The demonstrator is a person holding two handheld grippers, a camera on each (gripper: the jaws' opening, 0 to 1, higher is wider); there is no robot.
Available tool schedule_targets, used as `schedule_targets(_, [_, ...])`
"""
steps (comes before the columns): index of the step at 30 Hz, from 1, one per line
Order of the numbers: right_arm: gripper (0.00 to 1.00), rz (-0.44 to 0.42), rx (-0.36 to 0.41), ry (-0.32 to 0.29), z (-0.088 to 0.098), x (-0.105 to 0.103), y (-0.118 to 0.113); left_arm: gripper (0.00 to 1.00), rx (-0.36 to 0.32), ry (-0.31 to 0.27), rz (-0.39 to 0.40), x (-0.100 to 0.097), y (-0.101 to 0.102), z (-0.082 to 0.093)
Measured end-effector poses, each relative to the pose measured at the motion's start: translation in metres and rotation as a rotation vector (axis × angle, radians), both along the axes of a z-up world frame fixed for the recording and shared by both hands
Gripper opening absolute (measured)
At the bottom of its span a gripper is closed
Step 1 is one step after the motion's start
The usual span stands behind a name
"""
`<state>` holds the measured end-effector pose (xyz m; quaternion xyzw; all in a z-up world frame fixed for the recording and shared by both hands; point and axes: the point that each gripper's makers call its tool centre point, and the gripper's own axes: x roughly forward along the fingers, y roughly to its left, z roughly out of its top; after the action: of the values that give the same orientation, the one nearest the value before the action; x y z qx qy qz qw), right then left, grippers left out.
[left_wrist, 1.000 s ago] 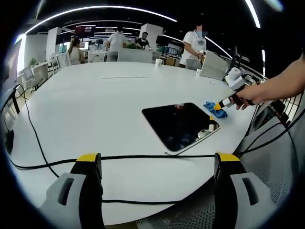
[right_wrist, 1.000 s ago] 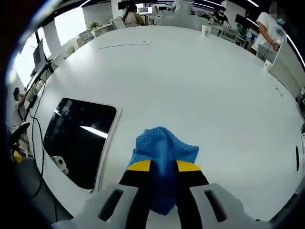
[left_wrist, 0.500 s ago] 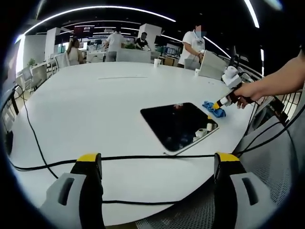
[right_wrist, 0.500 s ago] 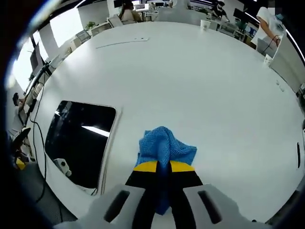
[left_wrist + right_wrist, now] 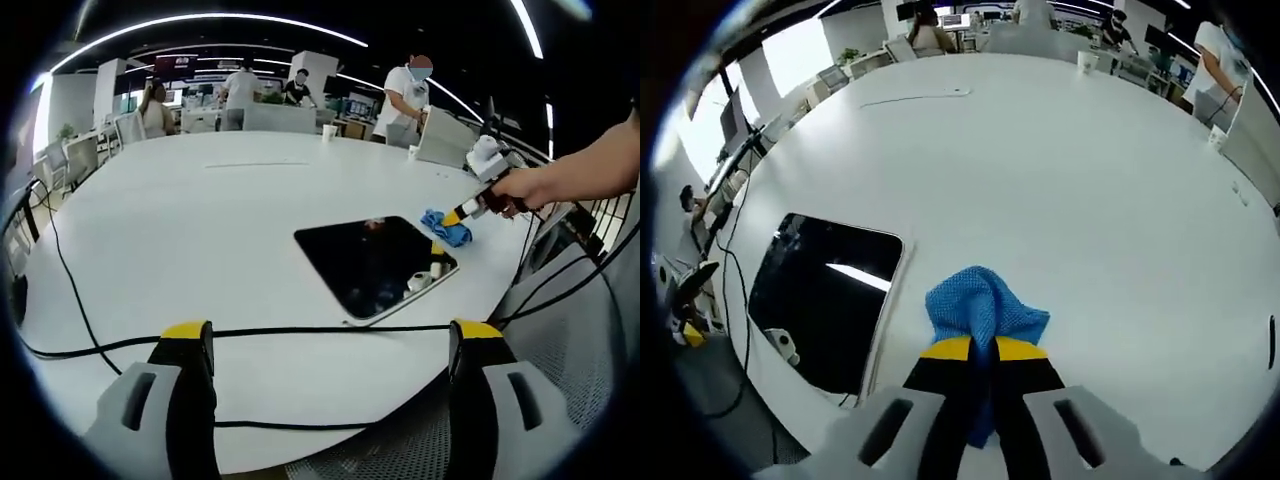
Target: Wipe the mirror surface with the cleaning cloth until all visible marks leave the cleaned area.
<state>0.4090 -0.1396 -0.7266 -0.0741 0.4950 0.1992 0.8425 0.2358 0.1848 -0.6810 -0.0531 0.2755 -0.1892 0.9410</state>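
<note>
On a round white table point(image 5: 200, 230) in an open office, mirror point(image 5: 375, 262) lay flat near the edge, right gripper point(image 5: 983, 352) pinched the blue cloth point(image 5: 980, 305) beside it, slightly nearer than before, left gripper point(image 5: 330, 335) spread wide.

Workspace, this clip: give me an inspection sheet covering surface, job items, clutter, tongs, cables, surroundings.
Surface: large white table, mostly bare.
Job's things: dark mirror flat near the table edge; blue cleaning cloth beside it, not on the glass.
Clutter: paper cup far across.
Grippers: right tongs shut on the cloth; left tongs open, empty, at the table edge.
Cables: black cable across the near edge.
Surroundings: open office, people at far desks.
</note>
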Motion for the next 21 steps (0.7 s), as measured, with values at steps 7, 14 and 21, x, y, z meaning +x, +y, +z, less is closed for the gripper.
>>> schedule_targets(7, [0.01, -0.004, 0.064, 0.031, 0.017, 0.008, 0.03, 0.97, -0.001, -0.002, 0.003, 0.0, 0.001, 0.0])
schedule_targets(14, [0.01, -0.009, 0.057, 0.082, 0.013, 0.004, 0.058, 0.97, 0.0, 0.003, 0.004, 0.0, 0.001, -0.001])
schedule_targets(21, [0.01, 0.011, 0.036, 0.11, 0.0, 0.008, 0.08, 0.97, 0.0, 0.011, 0.004, -0.001, 0.002, -0.004])
